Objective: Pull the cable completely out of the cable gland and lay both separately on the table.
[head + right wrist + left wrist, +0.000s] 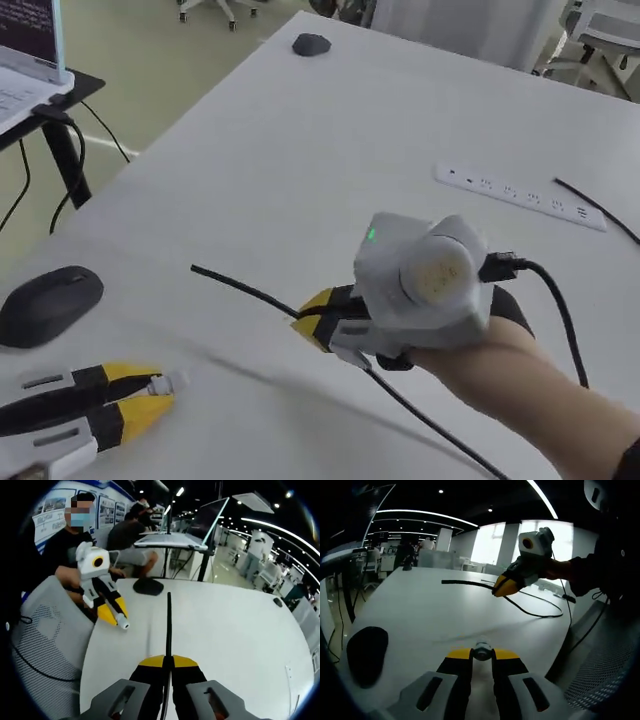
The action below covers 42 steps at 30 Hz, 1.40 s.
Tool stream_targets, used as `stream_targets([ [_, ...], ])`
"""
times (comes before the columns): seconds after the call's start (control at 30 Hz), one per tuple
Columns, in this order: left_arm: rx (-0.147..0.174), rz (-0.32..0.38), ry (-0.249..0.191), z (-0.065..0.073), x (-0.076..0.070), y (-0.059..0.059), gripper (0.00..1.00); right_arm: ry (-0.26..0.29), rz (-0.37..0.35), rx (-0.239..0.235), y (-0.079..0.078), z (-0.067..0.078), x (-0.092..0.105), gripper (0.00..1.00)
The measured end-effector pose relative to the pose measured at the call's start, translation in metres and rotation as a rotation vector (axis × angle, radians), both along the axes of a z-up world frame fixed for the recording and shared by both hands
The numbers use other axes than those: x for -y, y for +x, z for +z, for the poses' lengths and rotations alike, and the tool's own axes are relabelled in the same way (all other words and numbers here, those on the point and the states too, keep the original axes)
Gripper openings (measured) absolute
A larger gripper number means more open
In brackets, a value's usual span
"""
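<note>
slippage is the risk: left tongs (482, 656) are clamped on the cable gland (482, 647) at their tips, right tongs (168, 664) pinch the black cable (168, 620), whose free end reaches ahead of them; released carelessly, the gland may roll off the tabletop (300, 150).

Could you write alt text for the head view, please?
The right gripper is shut on a black cable at a white table, free of the pale cable gland held by the left gripper at lower left. A dark mouse lies nearby, a power strip farther off.
</note>
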<state>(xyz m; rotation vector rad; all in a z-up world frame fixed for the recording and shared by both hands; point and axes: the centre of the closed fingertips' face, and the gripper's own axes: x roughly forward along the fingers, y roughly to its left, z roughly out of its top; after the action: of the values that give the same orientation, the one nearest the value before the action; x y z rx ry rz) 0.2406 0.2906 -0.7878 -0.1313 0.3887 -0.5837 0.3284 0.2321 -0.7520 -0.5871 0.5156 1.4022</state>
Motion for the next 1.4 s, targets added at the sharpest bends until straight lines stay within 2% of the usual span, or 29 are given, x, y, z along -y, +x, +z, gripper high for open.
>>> stream_targets([
  [0.07, -0.004, 0.009, 0.010, -0.005, -0.001, -0.001, 0.15, 0.028, -0.077, -0.022, 0.010, -0.003, -0.010, 0.00],
  [0.13, -0.005, 0.023, 0.015, -0.009, -0.002, -0.001, 0.15, 0.064, -0.107, -0.061, 0.011, -0.005, -0.022, 0.00],
  [0.2, -0.004, 0.030, 0.002, -0.011, -0.002, -0.002, 0.15, 0.064, -0.111, -0.062, 0.012, -0.013, -0.030, 0.00],
  [0.27, 0.001, 0.038, 0.006, -0.014, -0.003, -0.002, 0.15, 0.062, -0.131, -0.096, 0.010, -0.023, -0.038, 0.00],
  [0.4, 0.013, 0.051, 0.036, -0.019, -0.007, -0.001, 0.15, 0.062, -0.178, -0.130, 0.012, -0.040, -0.048, 0.00],
  [0.47, 0.018, 0.054, 0.017, -0.019, -0.007, -0.001, 0.15, 0.051, -0.195, -0.144, 0.013, -0.048, -0.050, 0.00],
  [0.6, 0.023, 0.071, -0.002, -0.019, -0.008, 0.000, 0.15, 0.021, -0.221, -0.138, 0.020, -0.065, -0.052, 0.00],
  [0.63, 0.027, 0.082, 0.004, -0.019, -0.009, 0.000, 0.15, 0.020, -0.222, -0.128, 0.021, -0.067, -0.053, 0.00],
  [0.67, 0.037, 0.092, 0.014, -0.019, -0.010, 0.001, 0.15, 0.015, -0.204, -0.098, 0.022, -0.067, -0.055, 0.00],
  [0.77, 0.039, 0.104, -0.007, -0.019, -0.010, 0.002, 0.15, 0.015, -0.194, -0.085, 0.020, -0.068, -0.057, 0.00],
  [0.83, 0.047, 0.109, -0.010, -0.019, -0.011, 0.002, 0.16, 0.016, -0.179, -0.050, 0.021, -0.068, -0.059, 0.01],
  [0.87, 0.048, 0.108, -0.013, -0.019, -0.011, 0.002, 0.16, 0.010, -0.181, -0.044, 0.020, -0.068, -0.058, 0.04],
  [0.93, 0.056, 0.113, -0.027, -0.017, -0.010, 0.003, 0.16, 0.012, -0.183, -0.040, 0.022, -0.067, -0.059, 0.17],
  [0.97, 0.067, 0.119, -0.059, -0.014, -0.009, 0.004, 0.18, 0.011, -0.187, -0.049, 0.021, -0.067, -0.058, 0.21],
  [1.0, 0.059, 0.123, -0.068, -0.013, -0.010, 0.004, 0.21, 0.010, -0.190, -0.051, 0.022, -0.068, -0.058, 0.24],
  [1.1, 0.072, 0.152, -0.052, -0.013, -0.015, 0.008, 0.32, 0.005, -0.184, -0.042, 0.021, -0.067, -0.055, 0.31],
  [1.17, 0.080, 0.158, -0.085, -0.010, -0.013, 0.010, 0.51, 0.011, -0.185, -0.043, 0.022, -0.064, -0.054, 0.38],
  [1.23, 0.081, 0.170, -0.080, -0.010, -0.013, 0.012, 0.71, 0.023, -0.191, -0.031, 0.024, -0.060, -0.054, 0.48],
  [1.3, 0.090, 0.173, -0.038, -0.011, -0.014, 0.013, 0.77, 0.035, -0.196, -0.027, 0.025, -0.058, -0.054, 0.56],
  [1.37, 0.092, 0.168, -0.035, -0.011, -0.013, 0.015, 0.82, 0.045, -0.214, -0.022, 0.029, -0.056, -0.053, 0.67],
  [1.4, 0.087, 0.167, -0.045, -0.010, -0.012, 0.015, 0.84, 0.061, -0.237, -0.033, 0.031, -0.054, -0.052, 0.76],
])
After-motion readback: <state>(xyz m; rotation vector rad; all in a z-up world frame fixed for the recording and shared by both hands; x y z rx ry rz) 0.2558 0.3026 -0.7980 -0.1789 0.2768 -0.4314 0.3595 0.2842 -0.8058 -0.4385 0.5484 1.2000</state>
